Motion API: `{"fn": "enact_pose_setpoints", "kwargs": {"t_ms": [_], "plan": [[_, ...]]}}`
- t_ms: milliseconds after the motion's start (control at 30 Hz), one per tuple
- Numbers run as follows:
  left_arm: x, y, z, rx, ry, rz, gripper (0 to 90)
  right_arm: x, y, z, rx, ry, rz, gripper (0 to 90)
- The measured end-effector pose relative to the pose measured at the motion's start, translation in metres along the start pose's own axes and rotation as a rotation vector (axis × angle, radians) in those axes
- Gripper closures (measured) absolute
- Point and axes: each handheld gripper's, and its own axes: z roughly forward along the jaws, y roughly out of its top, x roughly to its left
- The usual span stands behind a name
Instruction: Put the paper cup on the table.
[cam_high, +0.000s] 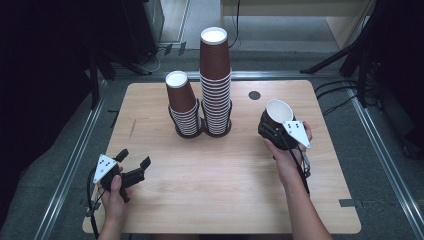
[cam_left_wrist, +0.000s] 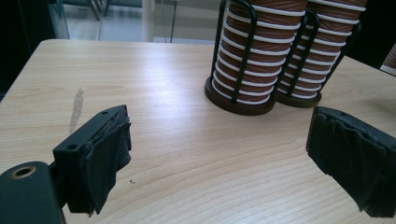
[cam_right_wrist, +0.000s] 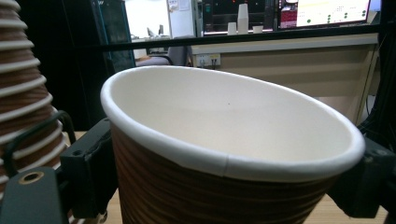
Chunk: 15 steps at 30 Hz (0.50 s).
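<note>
While the right hand-held gripper (cam_high: 276, 131) clamps it: the paper cup (cam_high: 276, 114) sits mouth-up between the jaws, above the right part of the surface (cam_high: 225, 190).
Left hand-held gripper (cam_high: 134, 165): jaws spread wide with nothing between them, low over the near left corner.
Cup stacks: a short stack (cam_high: 183, 105) and a tall stack (cam_high: 215, 82), side by side in black wire holders at the far middle.

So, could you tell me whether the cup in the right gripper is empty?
Empty: the cup in the right gripper shows a bare white inside.
</note>
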Motion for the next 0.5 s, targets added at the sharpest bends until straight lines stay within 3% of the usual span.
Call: {"fn": "enact_pose_setpoints", "kwargs": {"t_ms": [167, 367, 500], "plan": [[0.004, -0.002, 0.0, 0.005, 0.012, -0.003, 7.4, -0.005, -0.008, 0.007, 0.008, -0.023, -0.065, 11.7], [0.008, -0.003, -0.001, 0.003, 0.023, -0.011, 7.4, -0.015, -0.012, 0.014, 0.022, -0.053, -0.091, 11.7], [0.012, -0.004, -0.001, 0.005, 0.034, -0.019, 7.3, -0.022, -0.014, 0.018, 0.037, -0.07, -0.142, 11.7]]}}
